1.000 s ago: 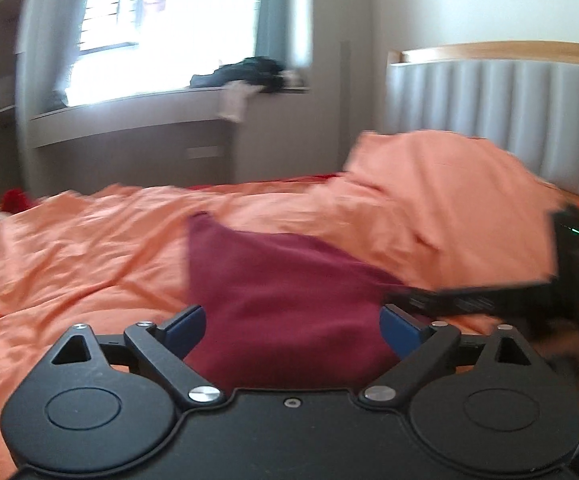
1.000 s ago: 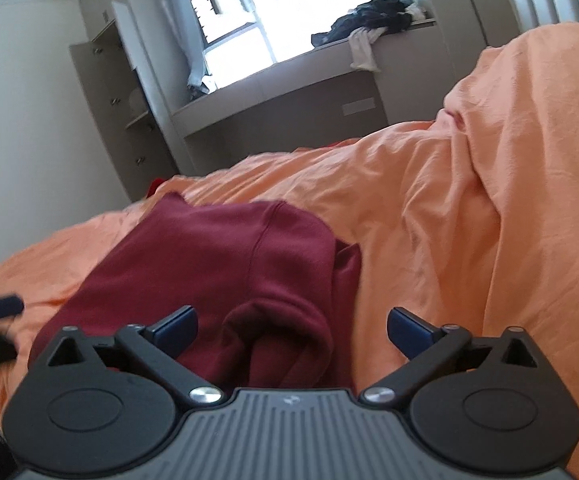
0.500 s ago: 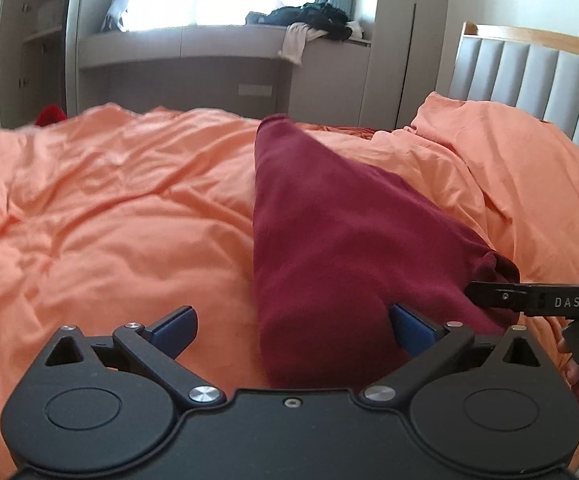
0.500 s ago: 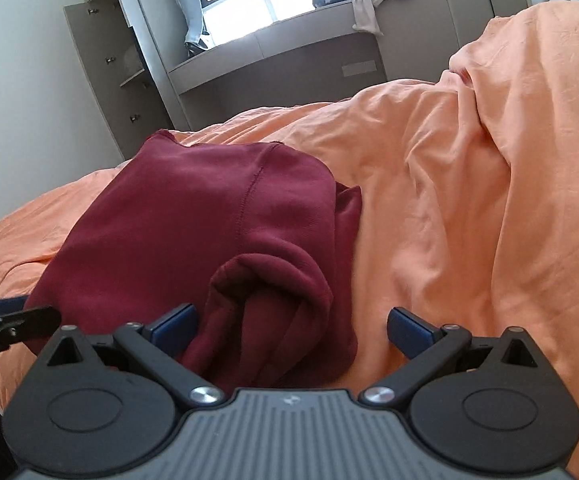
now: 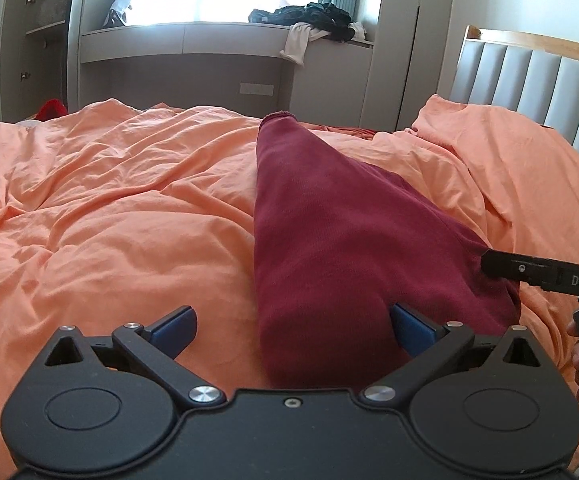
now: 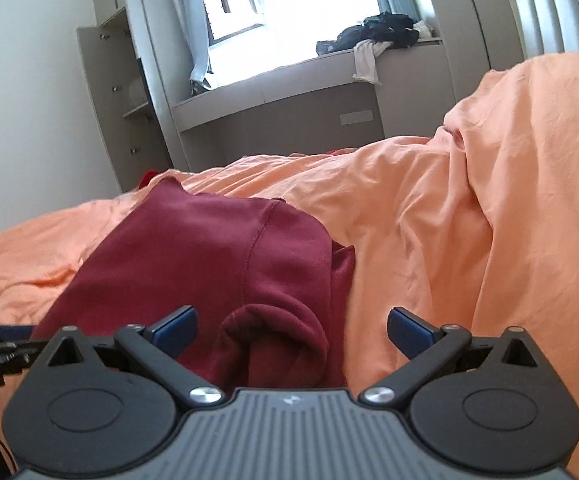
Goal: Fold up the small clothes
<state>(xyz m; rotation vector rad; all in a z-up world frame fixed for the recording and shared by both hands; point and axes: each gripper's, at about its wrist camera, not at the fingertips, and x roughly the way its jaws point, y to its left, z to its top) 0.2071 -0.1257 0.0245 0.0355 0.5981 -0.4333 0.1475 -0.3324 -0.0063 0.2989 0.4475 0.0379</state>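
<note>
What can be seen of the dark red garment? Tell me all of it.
The dark red garment is a soft, thick knit, apparently a sweatshirt, lying partly folded on the orange duvet. A stitched seam runs down its top layer and a rolled cuff faces the open right claw. In the left wrist view it tapers away from the open left claw.

The black left gripper (image 5: 291, 326) and the grey-bodied right gripper (image 6: 291, 326) both hold their blue-padded fingers (image 6: 409, 330) spread wide apart, with nothing clamped between them.
</note>
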